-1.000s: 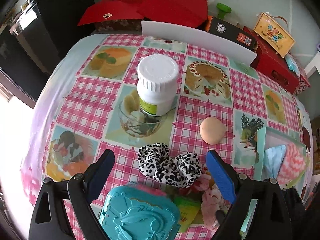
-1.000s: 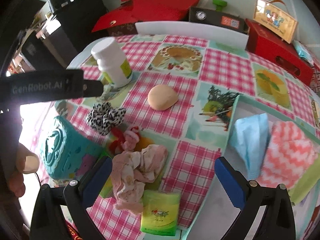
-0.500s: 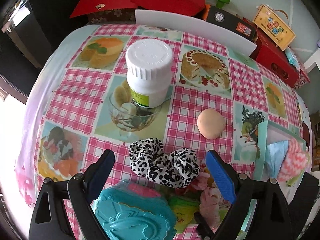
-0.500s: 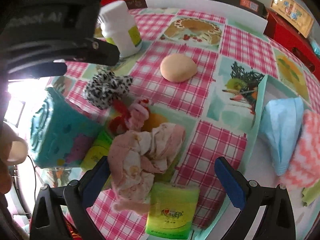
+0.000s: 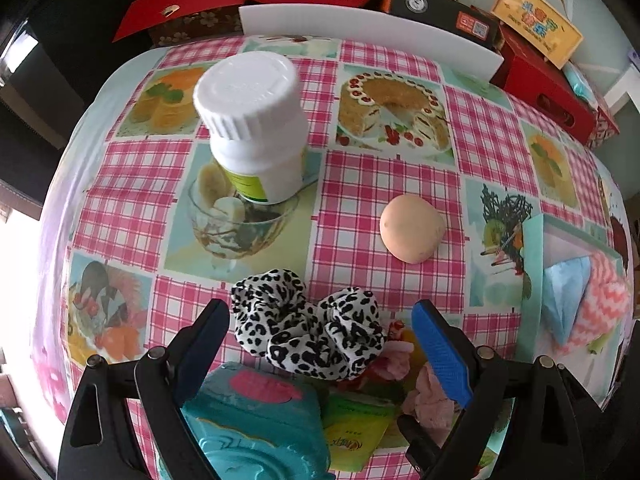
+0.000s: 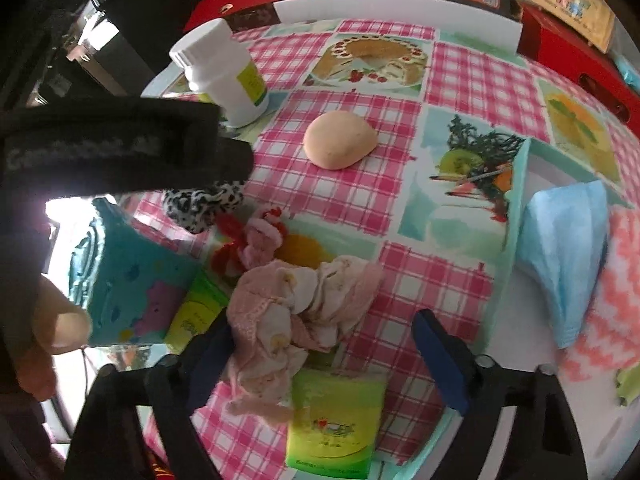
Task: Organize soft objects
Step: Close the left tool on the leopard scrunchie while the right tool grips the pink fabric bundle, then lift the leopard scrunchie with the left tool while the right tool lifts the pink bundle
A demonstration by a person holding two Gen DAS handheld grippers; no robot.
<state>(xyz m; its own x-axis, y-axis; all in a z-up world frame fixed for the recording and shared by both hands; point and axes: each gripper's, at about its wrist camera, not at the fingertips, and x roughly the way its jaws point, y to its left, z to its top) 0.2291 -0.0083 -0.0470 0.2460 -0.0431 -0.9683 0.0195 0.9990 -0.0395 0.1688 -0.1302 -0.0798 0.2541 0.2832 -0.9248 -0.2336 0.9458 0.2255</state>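
Scrunchie point(image 5: 308, 330) one, bottle point(image 5: 256, 128) one, sponge point(image 5: 412, 228) one

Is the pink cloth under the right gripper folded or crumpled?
Crumpled. The pink cloth lies bunched in loose, uneven folds on the tablecloth, partly over the green tissue pack.
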